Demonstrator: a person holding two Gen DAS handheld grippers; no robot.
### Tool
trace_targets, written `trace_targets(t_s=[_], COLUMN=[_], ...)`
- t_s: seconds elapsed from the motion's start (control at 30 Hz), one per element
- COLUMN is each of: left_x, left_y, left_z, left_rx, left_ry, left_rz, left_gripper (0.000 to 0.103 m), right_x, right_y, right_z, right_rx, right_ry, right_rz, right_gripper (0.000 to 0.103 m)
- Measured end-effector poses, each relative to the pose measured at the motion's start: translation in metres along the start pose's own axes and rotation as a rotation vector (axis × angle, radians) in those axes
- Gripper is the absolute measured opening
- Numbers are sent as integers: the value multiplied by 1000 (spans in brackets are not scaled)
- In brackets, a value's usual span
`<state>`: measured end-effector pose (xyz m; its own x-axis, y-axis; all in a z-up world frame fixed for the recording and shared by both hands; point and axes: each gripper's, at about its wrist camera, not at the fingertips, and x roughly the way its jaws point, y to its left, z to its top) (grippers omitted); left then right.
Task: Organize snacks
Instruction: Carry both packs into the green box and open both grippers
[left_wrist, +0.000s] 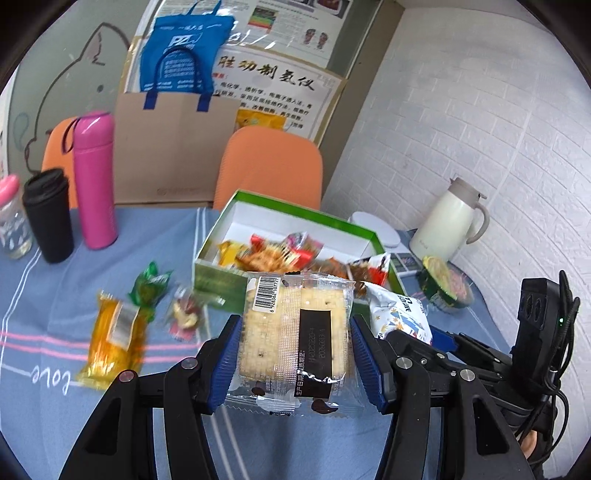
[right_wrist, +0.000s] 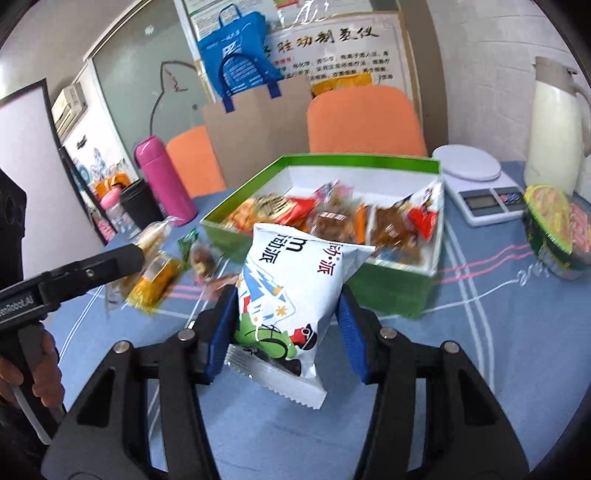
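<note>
Left fingers (left_wrist: 295, 347): clamped on one clear-wrapped cracker pack (left_wrist: 295, 332), held above the counter (left_wrist: 55, 295).
Right fingers (right_wrist: 288, 314): gripping one white chip bag (right_wrist: 291, 291), just before the box.
Green box (right_wrist: 391, 291): one, open, holding several red and orange snack packets.
Loose snacks: three on the counter, left of the box: yellow pack (left_wrist: 110, 339), green candy (left_wrist: 149, 284), small red packet (left_wrist: 184, 314).

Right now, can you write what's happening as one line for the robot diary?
left gripper: shut on cracker pack | right gripper: shut on white snack bag | green box: open, snacks inside | three snacks loose on tablecloth
</note>
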<state>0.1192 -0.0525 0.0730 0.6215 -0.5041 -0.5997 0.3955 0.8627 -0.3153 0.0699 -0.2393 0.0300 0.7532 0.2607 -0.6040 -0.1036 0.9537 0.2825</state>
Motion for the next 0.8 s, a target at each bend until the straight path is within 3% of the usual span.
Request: trace_targets(t_s=[0.33, 0.8], left_x=[42, 116], left_y=[-26, -14], left_z=[53, 91], left_rx=[18, -23], left_ry=[6, 52], left_rz=[6, 81], left_gripper=[59, 59], right_x=[6, 62], right_y=[-42, -53], right_z=[39, 77], right_rx=[41, 20], right_ry=[-73, -78], right_rz=[-125, -98], right_gripper=[55, 55])
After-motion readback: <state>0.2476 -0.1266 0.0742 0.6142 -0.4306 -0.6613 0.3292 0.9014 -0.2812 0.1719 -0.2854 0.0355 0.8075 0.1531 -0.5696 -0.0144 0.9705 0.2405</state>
